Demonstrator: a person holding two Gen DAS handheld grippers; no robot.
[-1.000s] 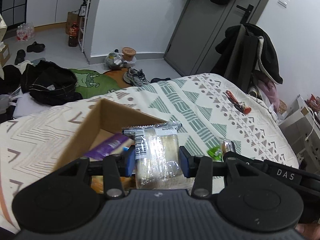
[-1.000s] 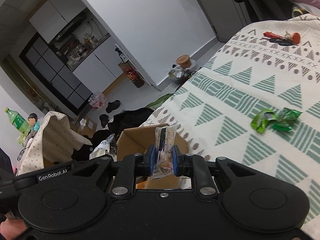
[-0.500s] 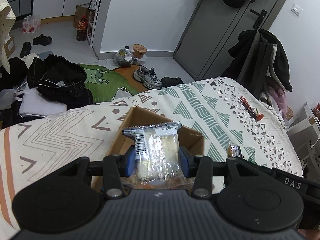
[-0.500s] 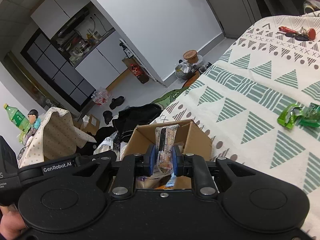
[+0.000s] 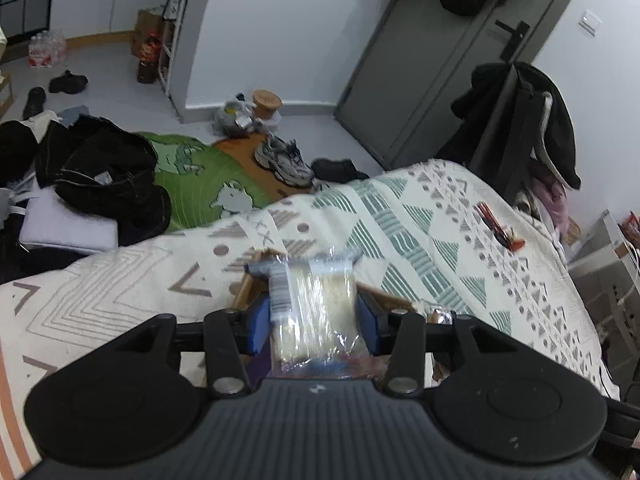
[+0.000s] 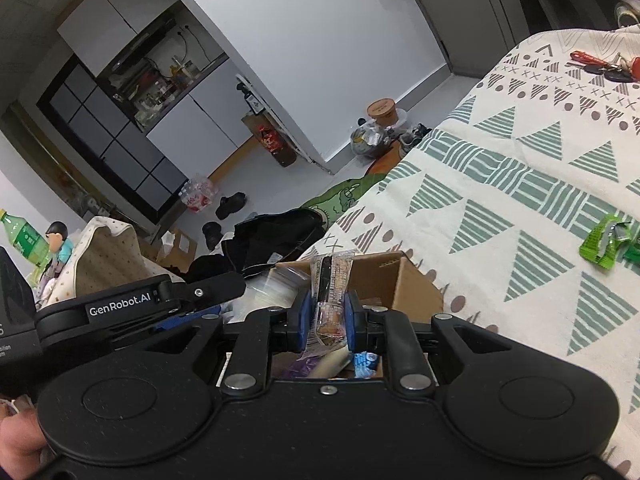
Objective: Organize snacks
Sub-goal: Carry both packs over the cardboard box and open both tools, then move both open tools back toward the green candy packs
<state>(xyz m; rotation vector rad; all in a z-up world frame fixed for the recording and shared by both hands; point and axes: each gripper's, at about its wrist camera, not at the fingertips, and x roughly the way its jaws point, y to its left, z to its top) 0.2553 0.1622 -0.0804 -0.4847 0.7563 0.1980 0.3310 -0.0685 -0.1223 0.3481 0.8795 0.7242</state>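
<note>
My left gripper (image 5: 314,322) is shut on a clear-wrapped pale bread snack (image 5: 314,308) and holds it over an open cardboard box (image 5: 246,288) on the patterned bed; the box is mostly hidden behind the snack. My right gripper (image 6: 330,322) is shut on a narrow clear-wrapped snack bar (image 6: 332,280), held upright above the same cardboard box (image 6: 396,280), which holds several snack packets. The left gripper (image 6: 160,300) shows at the left in the right wrist view, with the bread snack (image 6: 272,288) beside it.
Green snack wrappers (image 6: 608,240) lie on the bedspread (image 6: 520,184) to the right of the box. Keys with red tags (image 5: 500,228) lie near the bed's far corner. Clothes (image 5: 108,176), shoes (image 5: 284,160) and a green mat (image 5: 200,184) cover the floor beyond.
Both grippers, each still holding its snack, have moved over the box; more of the box is now hidden below them. The left gripper has come into the right wrist view.
</note>
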